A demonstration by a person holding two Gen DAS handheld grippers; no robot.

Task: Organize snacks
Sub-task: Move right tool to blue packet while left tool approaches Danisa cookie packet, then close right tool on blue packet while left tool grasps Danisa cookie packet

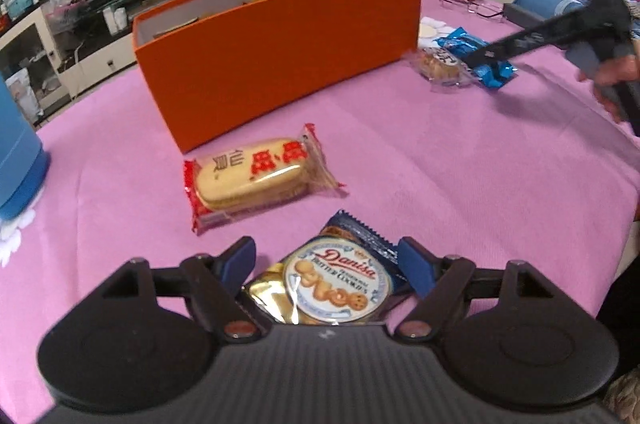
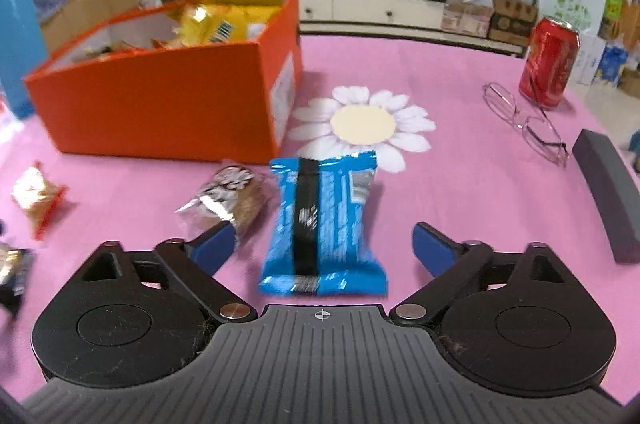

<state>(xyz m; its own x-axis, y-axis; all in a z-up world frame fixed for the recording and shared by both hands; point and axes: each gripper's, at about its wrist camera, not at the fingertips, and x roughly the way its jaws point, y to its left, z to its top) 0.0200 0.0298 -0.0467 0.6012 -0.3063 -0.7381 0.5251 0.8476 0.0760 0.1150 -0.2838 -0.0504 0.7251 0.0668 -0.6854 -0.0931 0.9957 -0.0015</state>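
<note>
Blue pads of our left gripper (image 1: 327,266) stand apart, Danisa cookie pack (image 1: 338,284) between them on pink table (image 1: 460,163), not clamped. Right gripper (image 2: 324,244) likewise apart, straddling blue wrapper (image 2: 324,220); wrapper's long axis runs straight ahead along fingers, pads (image 2: 434,244) clear of it both sides. Both grippers pitched down toward table. Beyond: clear-wrapped biscuit (image 2: 230,197) touching right gripper's left pad, red-edged cracker pack (image 1: 256,173), then orange box (image 1: 280,39) already holding snacks. We judge right hand nearer box's end.
</note>
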